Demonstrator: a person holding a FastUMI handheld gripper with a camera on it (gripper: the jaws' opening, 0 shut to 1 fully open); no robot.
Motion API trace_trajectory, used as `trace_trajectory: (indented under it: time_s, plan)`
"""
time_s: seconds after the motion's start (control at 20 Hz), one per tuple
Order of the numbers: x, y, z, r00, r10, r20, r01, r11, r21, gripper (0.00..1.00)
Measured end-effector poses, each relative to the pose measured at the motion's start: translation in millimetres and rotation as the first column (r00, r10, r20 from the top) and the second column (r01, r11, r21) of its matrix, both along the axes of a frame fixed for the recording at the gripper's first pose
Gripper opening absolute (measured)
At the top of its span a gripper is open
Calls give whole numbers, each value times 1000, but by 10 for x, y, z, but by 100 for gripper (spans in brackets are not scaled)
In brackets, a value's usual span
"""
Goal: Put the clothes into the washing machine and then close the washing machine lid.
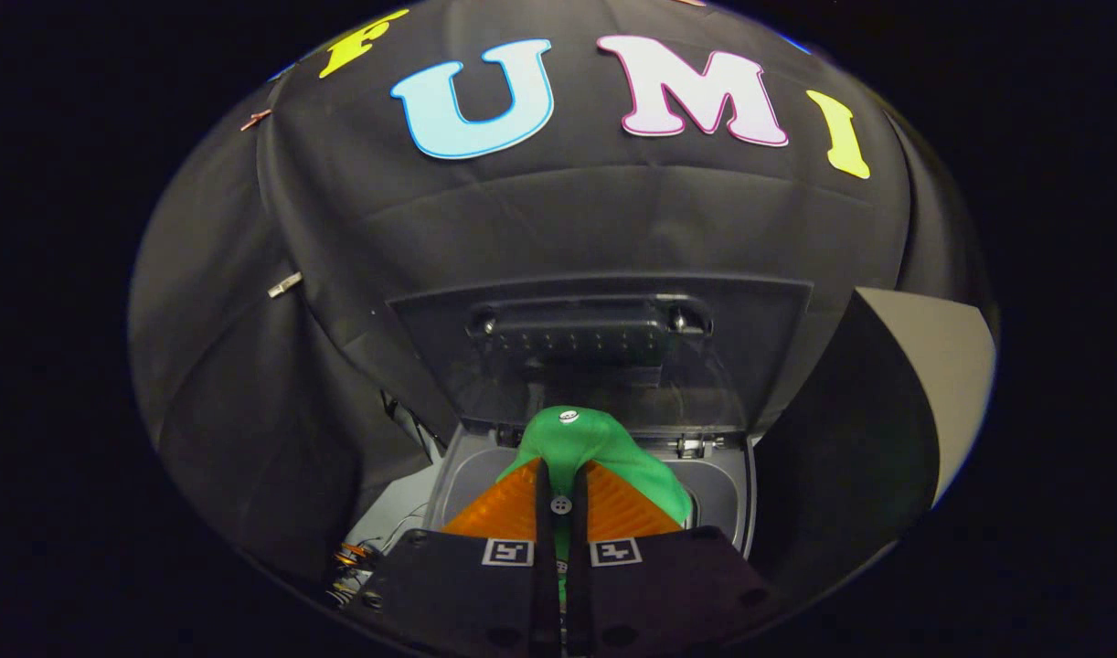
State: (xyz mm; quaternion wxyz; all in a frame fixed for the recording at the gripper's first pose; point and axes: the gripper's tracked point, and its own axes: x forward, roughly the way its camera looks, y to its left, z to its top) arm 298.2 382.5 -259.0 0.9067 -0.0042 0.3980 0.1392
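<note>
A green garment [604,448] with small buttons is pinched between my two fingers; my gripper [560,475] is shut on it. The cloth bunches up over the fingertips and spills to the right of them. I hold it above the open top of a grey washing machine [732,493], whose rim shows on both sides of the fingers. The machine's lid [604,338] stands raised upright beyond the garment, dark and partly see-through. The drum below is hidden by the cloth and the fingers.
A tan panel [942,366] stands to the right of the machine. Loose wires [353,567] lie by the machine's left side. Black cloth hangs behind and to the left of the lid.
</note>
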Motion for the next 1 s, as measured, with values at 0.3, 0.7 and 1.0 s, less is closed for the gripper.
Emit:
trace_trajectory:
  time_s: [0.3,0.7,1.0]
  plan:
    - [-21,-234,-710,997,-50,-58,45,996,-83,8]
    - [-35,-397,-1288,988,-113,-103,104,991,-89,9]
    - [-66,-430,-1432,993,-78,-88,63,984,-164,63]
